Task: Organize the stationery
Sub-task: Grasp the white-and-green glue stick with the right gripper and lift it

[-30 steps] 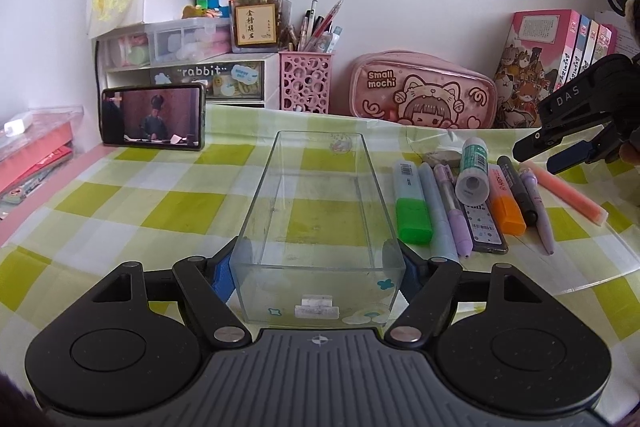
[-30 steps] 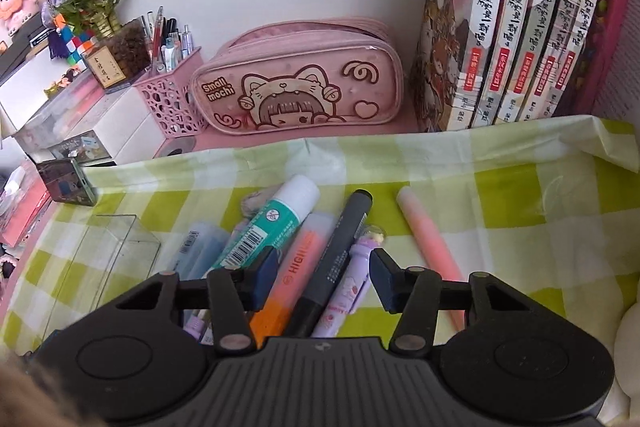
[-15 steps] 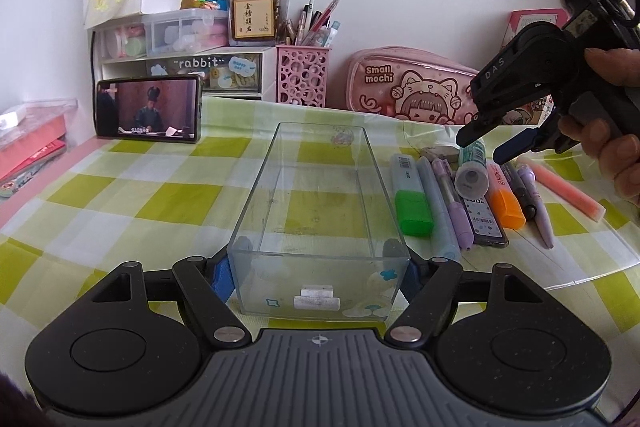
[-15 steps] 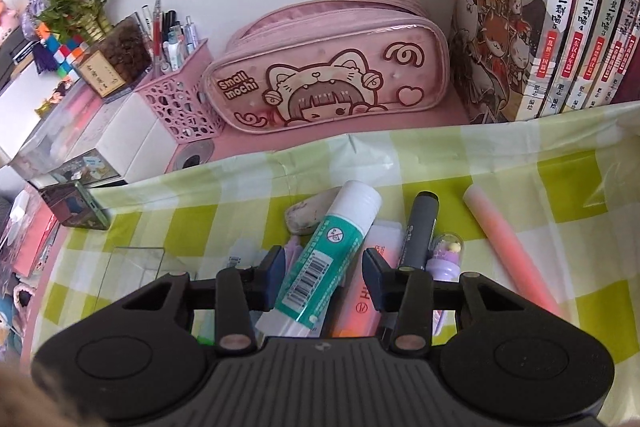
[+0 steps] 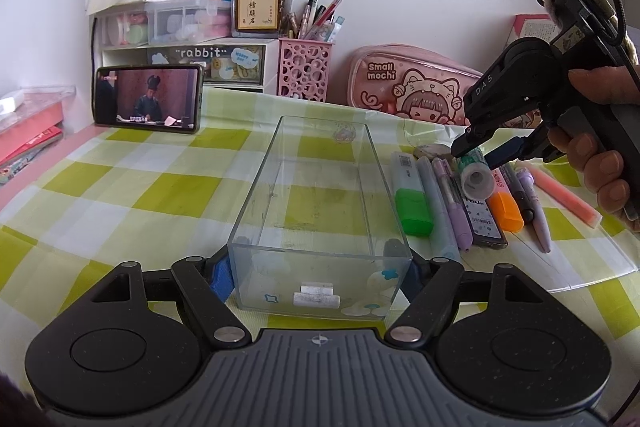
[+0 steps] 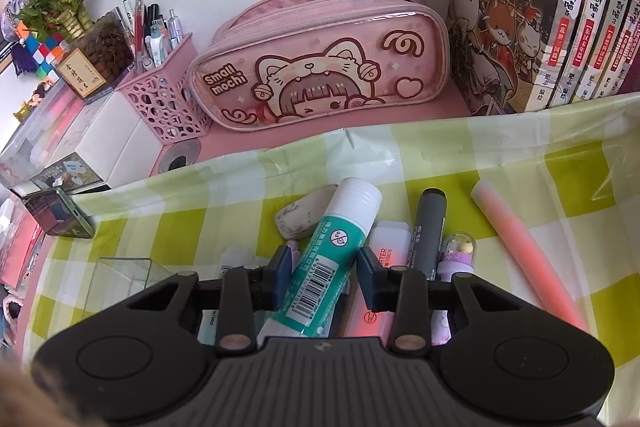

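A clear plastic box [image 5: 320, 251] lies lengthwise on the checked cloth. My left gripper [image 5: 316, 271] grips its near end, pads on both side walls, jaws just beginning to ease open. To the box's right is a row of stationery: a green highlighter [image 5: 412, 203], an orange highlighter [image 5: 504, 207], a black marker [image 6: 428, 227], a pink highlighter [image 6: 520, 247] and an eraser [image 6: 304, 215]. A green-and-white glue stick [image 6: 336, 239] lies on top. My right gripper [image 6: 324, 267], held by a hand [image 5: 600, 171], straddles the glue stick [image 5: 476, 175]; its jaws are closing, with a gap still showing.
A pink pencil case [image 6: 320, 75], a pink pen holder [image 6: 164, 107] and a row of books [image 6: 540, 7] line the wall. A phone [image 5: 148, 99] is propped at the back left, before stacked storage drawers [image 5: 180, 55]. A red tray [image 5: 28, 135] sits at the left edge.
My right gripper slid left, from over the orange highlighter and marker to around the glue stick, and its jaws narrowed. The left gripper and the box stayed put.
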Action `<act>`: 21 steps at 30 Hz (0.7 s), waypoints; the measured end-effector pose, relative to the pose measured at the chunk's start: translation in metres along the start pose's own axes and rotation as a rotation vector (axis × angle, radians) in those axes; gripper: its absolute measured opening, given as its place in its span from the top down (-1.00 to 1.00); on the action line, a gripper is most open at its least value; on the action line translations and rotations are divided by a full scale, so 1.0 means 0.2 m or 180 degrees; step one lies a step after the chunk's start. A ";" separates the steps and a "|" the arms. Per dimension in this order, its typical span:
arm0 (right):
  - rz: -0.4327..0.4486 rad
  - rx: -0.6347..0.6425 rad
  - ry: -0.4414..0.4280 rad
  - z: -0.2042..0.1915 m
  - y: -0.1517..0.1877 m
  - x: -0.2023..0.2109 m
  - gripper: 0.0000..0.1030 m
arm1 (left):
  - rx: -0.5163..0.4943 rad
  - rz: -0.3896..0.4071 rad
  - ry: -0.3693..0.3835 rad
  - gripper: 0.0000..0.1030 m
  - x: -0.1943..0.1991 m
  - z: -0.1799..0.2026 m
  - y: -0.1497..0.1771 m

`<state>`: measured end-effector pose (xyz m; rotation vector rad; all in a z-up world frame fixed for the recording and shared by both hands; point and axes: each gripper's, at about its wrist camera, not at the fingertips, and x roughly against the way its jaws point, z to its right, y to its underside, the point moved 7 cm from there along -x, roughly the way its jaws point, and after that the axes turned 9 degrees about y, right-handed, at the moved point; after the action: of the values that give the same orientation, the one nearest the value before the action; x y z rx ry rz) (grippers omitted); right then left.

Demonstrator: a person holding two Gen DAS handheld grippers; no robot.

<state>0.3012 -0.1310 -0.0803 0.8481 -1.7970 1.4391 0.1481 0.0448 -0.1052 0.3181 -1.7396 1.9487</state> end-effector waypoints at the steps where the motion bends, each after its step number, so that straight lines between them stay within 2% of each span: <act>1: 0.0003 0.0013 0.0014 0.00 0.00 0.00 0.42 | -0.0009 -0.0002 -0.0011 -0.44 0.00 0.00 0.00; 12: 0.0042 0.0130 0.0034 -0.02 0.05 0.05 0.46 | -0.0029 -0.0002 -0.0022 -0.43 0.00 0.00 0.00; 21: 0.0108 -0.0104 -0.0207 -0.01 0.08 0.16 0.50 | -0.0047 -0.0009 -0.0031 -0.43 0.00 0.00 0.00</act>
<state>0.2700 -0.1290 -0.0621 0.8606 -1.8865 1.4141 0.1487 0.0446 -0.1060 0.3249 -1.7580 1.9344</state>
